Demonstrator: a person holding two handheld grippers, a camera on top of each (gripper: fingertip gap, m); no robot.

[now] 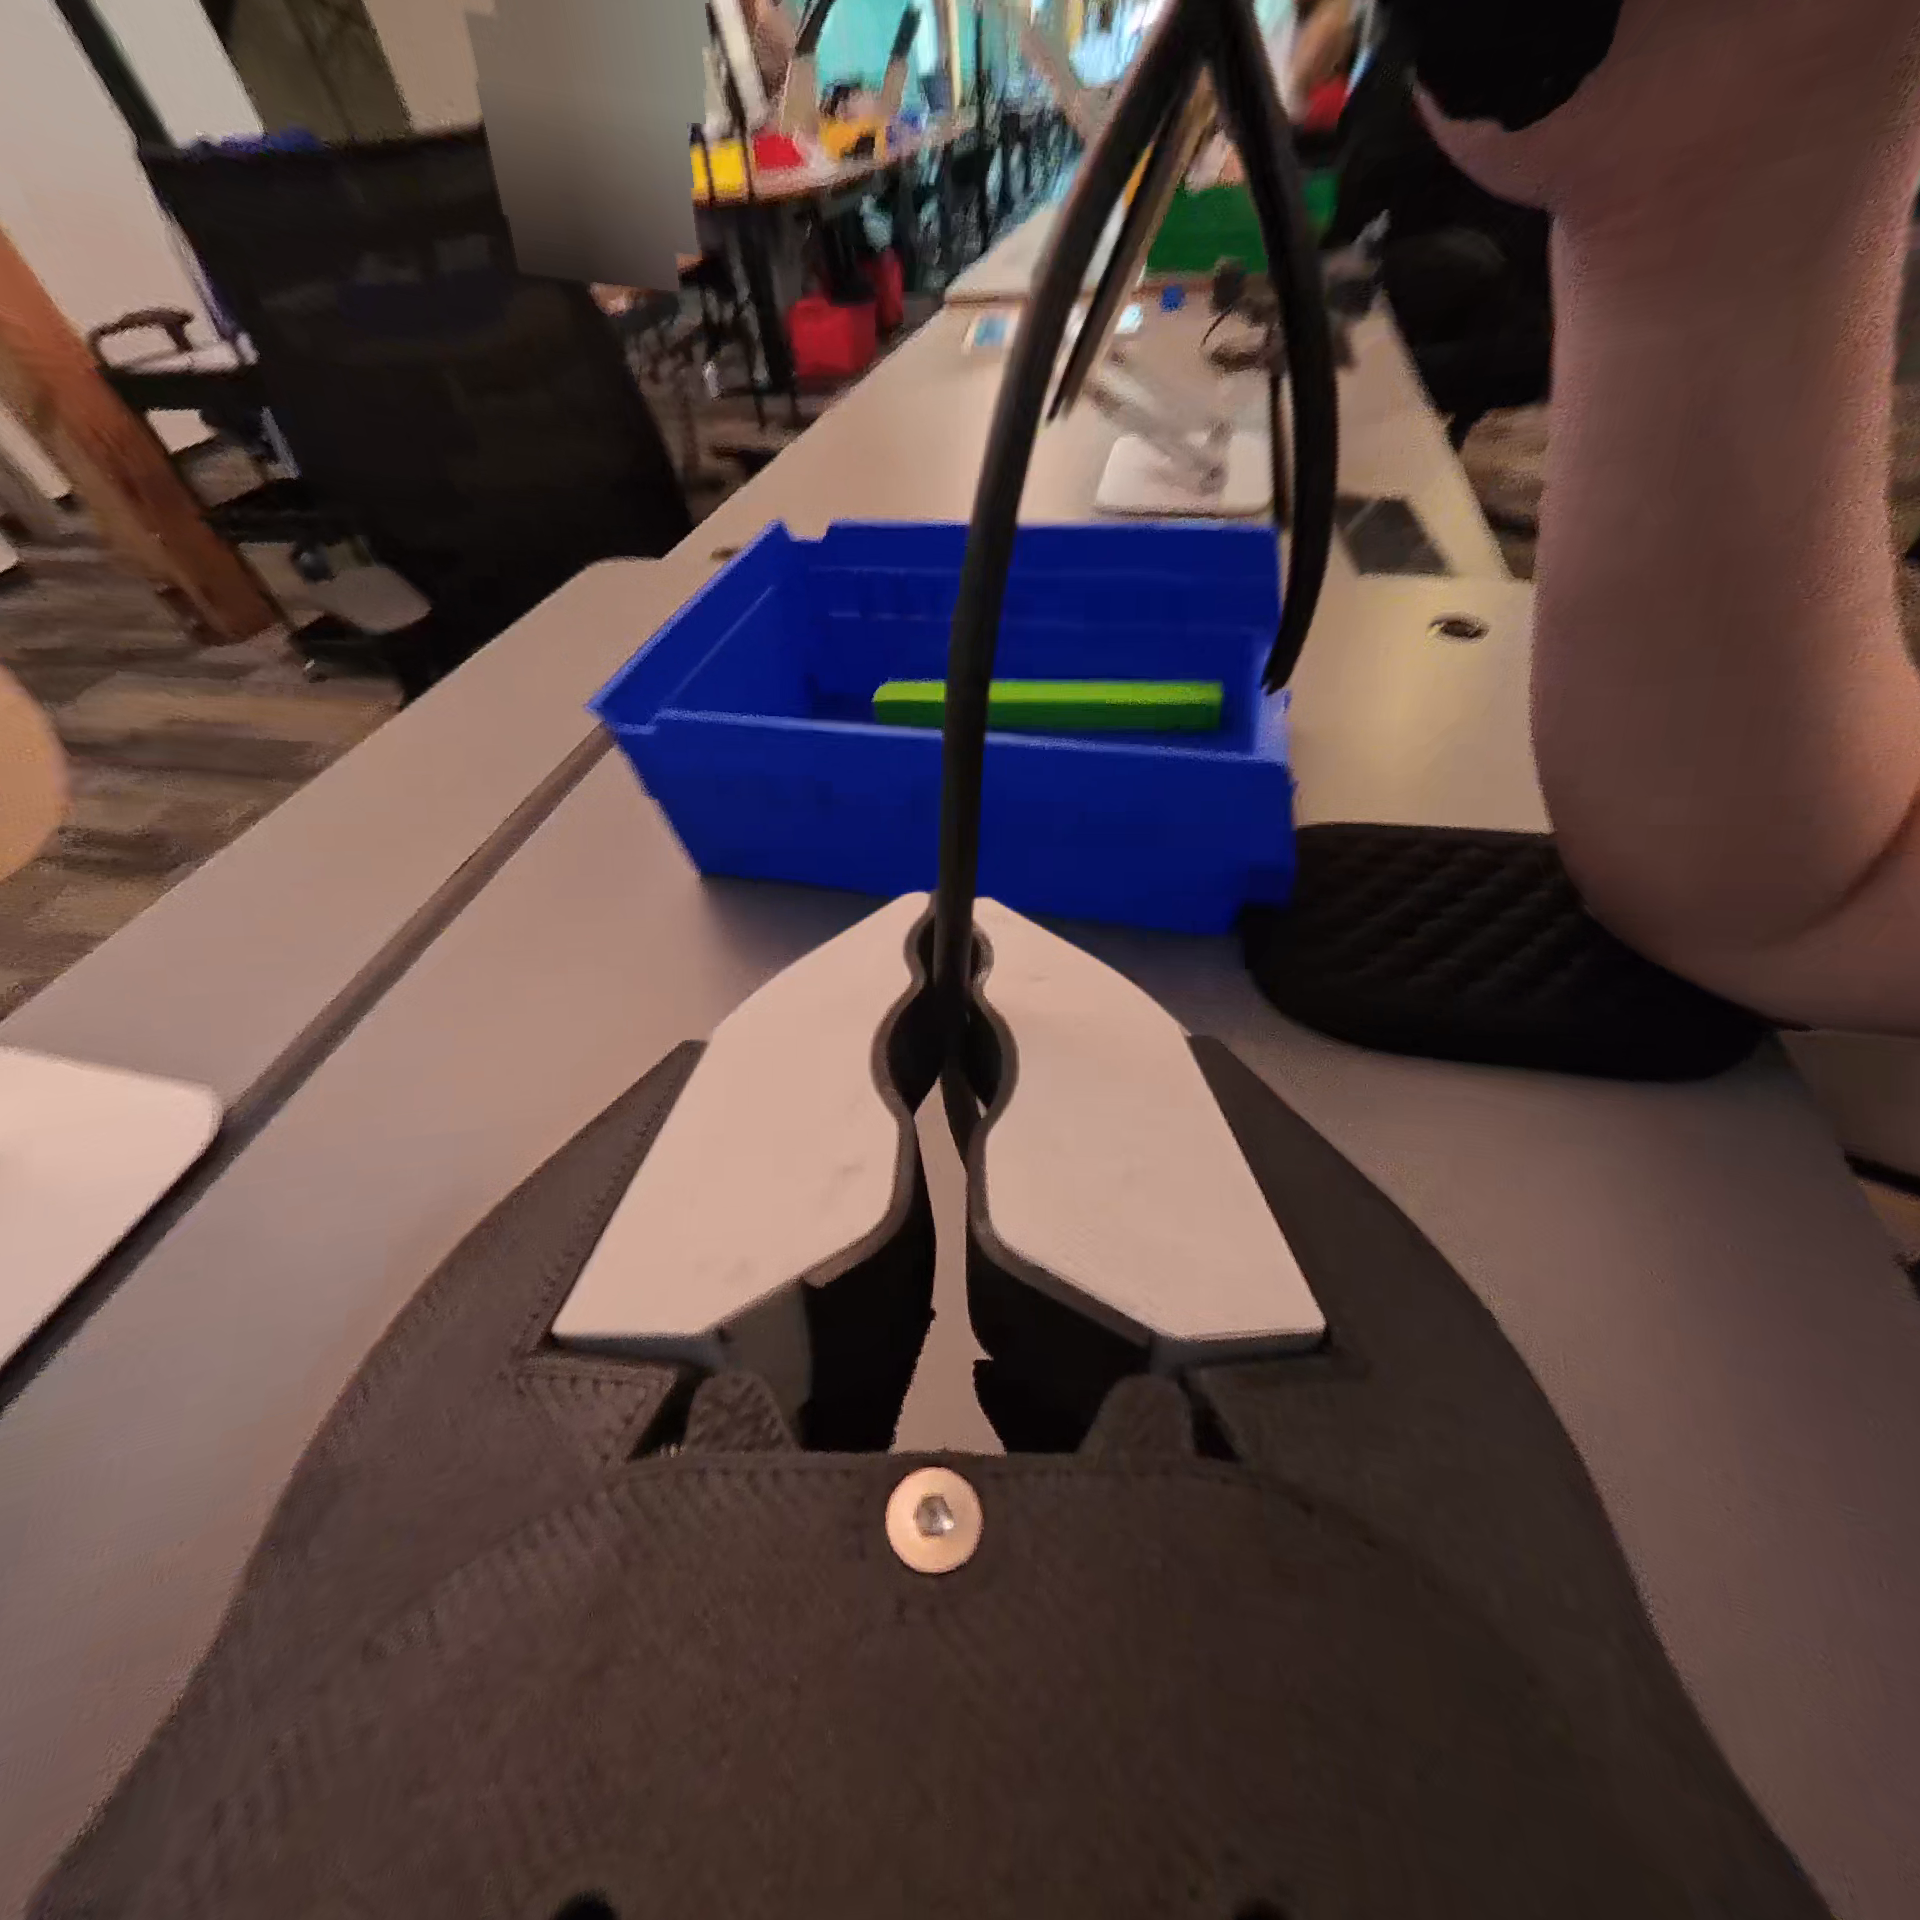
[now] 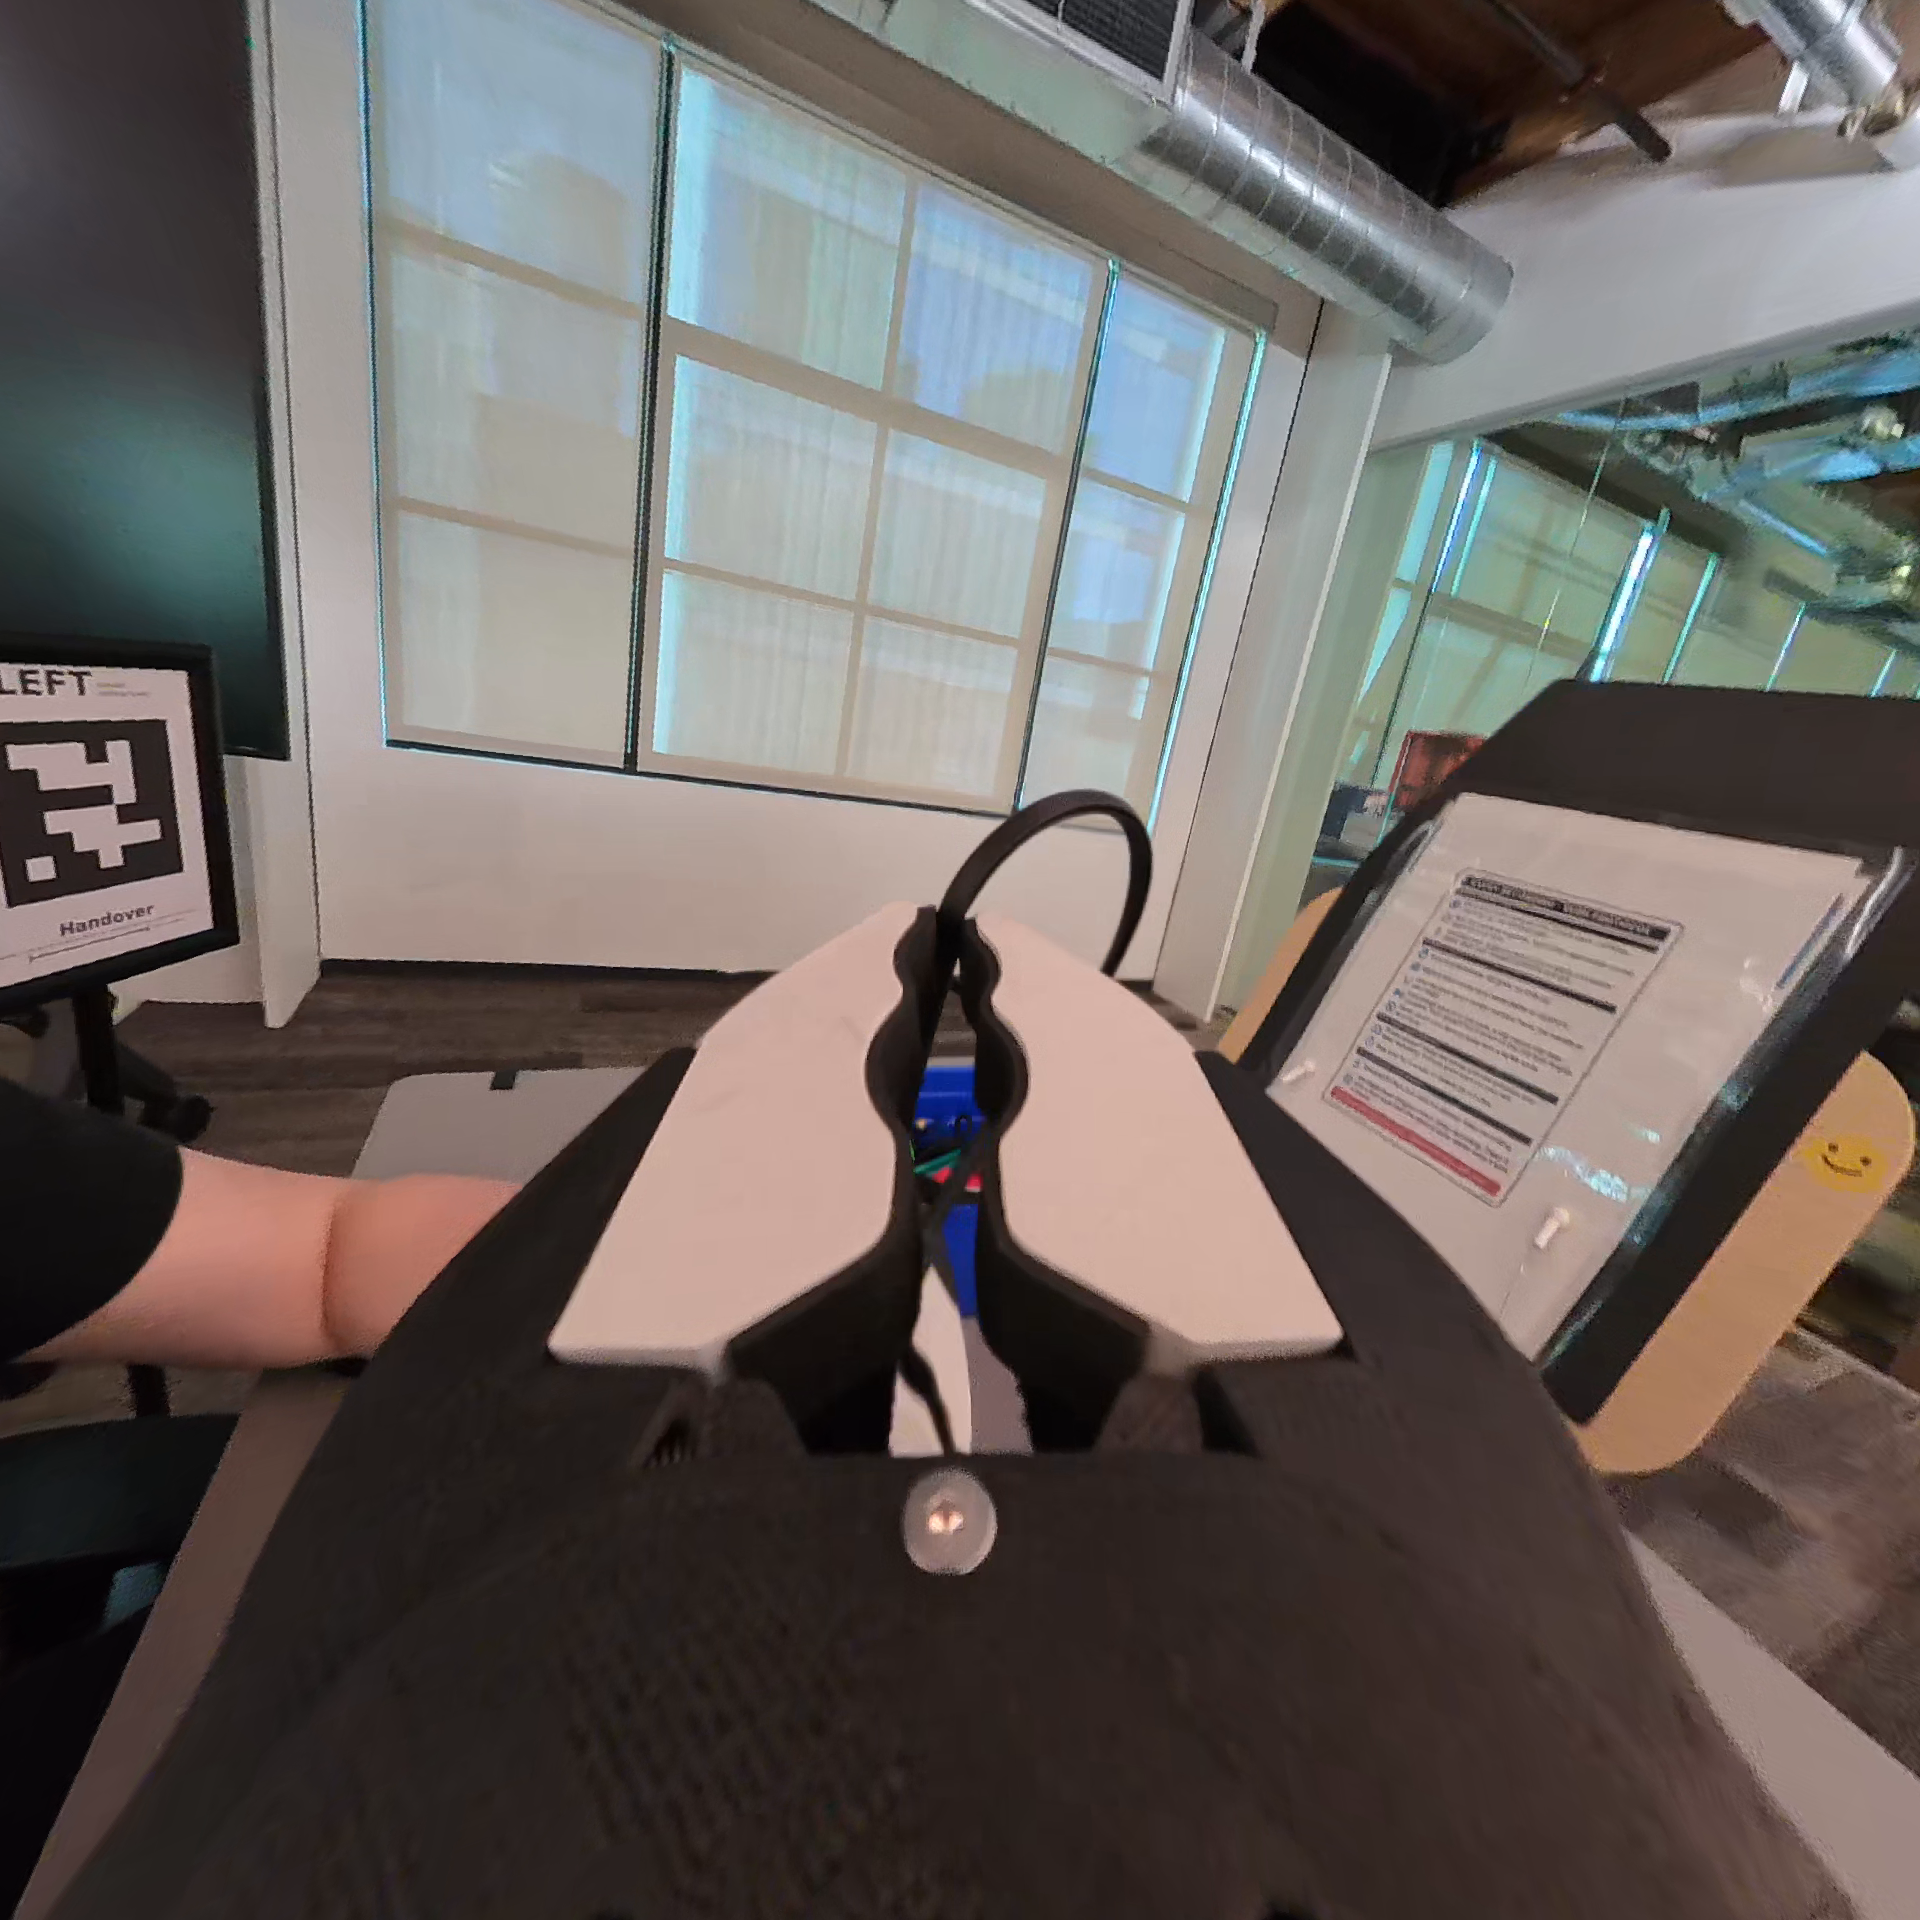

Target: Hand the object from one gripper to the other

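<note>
The object is a bundle of black cable (image 1: 982, 582). In the left wrist view my left gripper (image 1: 951, 935) is shut on its lower end, low over the grey table (image 1: 416, 935). The strands rise to the top of the view, where a person's arm (image 1: 1714, 520) reaches in. In the right wrist view my right gripper (image 2: 940, 925) is shut on the same black cable, and a loop of it (image 2: 1081, 805) arches above the fingertips. Both grippers grip the cable at once, the right one above the left.
A blue bin (image 1: 935, 821) holding a green block (image 1: 1101, 704) stands on the table just beyond my left gripper. A black textured pad (image 1: 1455, 935) lies to its right. A monitor (image 2: 94, 821) stands at the left and a tilted board with a sheet (image 2: 1558, 1039) at the right. The grippers' ends are close to 20 centimetres from one another.
</note>
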